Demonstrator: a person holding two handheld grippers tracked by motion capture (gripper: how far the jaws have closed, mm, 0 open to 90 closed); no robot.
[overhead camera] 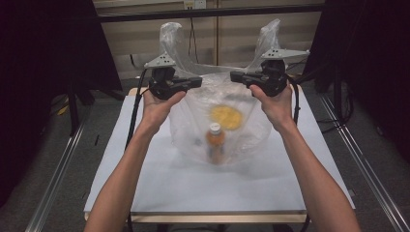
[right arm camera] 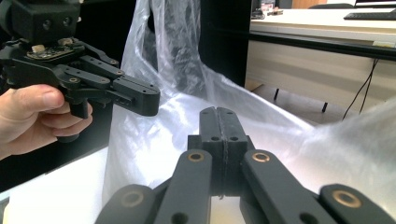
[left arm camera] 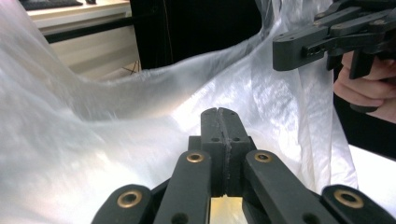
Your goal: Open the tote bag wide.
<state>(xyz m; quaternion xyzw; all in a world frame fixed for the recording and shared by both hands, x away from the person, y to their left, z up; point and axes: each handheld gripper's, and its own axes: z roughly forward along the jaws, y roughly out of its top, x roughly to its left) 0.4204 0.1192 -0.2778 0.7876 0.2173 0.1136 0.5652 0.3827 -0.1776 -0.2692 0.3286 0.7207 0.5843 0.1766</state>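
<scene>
A clear plastic bag (overhead camera: 189,121) stands on the white table (overhead camera: 159,186), its two handles sticking up at the back. Inside it are a bottle (overhead camera: 214,143) of orange drink with a white cap and a flat yellow thing (overhead camera: 226,117). My left gripper (overhead camera: 198,81) and right gripper (overhead camera: 233,76) hover over the bag's mouth, tips facing each other a short way apart. Both are shut. In the left gripper view my jaws (left arm camera: 222,113) press together against the bag film (left arm camera: 116,135); the right gripper view shows the same (right arm camera: 219,112). Whether film is pinched I cannot tell.
Metal rails (overhead camera: 58,169) run along the floor on both sides of the table. Dark stands and curtains flank it, and a black bar (overhead camera: 208,12) crosses behind. In the right gripper view a desk (right arm camera: 327,32) stands beyond the bag.
</scene>
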